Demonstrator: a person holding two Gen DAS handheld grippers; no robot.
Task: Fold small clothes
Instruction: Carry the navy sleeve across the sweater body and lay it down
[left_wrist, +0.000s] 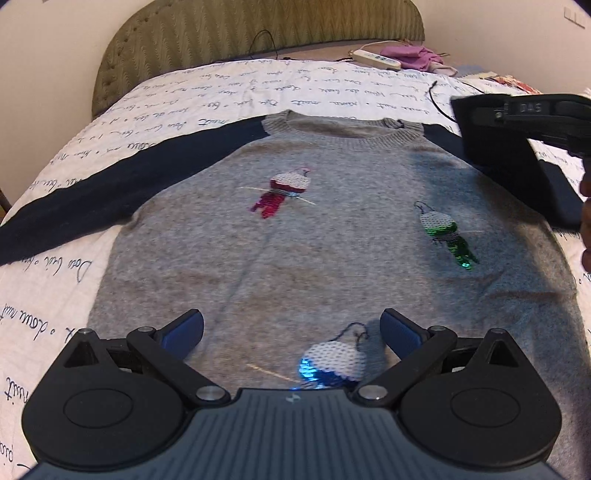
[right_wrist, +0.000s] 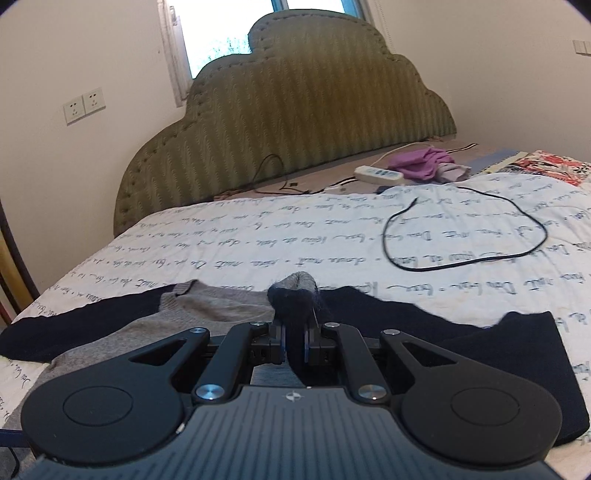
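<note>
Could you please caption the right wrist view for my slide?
Right gripper pinches the sweater near its collar on the bed.

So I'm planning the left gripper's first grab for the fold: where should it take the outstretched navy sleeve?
Probably at the cuff end of the navy sleeve, coming in from the outer side, low over the bedspread. The sleeve lies flat and straight, so its free edge is likely easiest to pinch. The left gripper is open.
</note>
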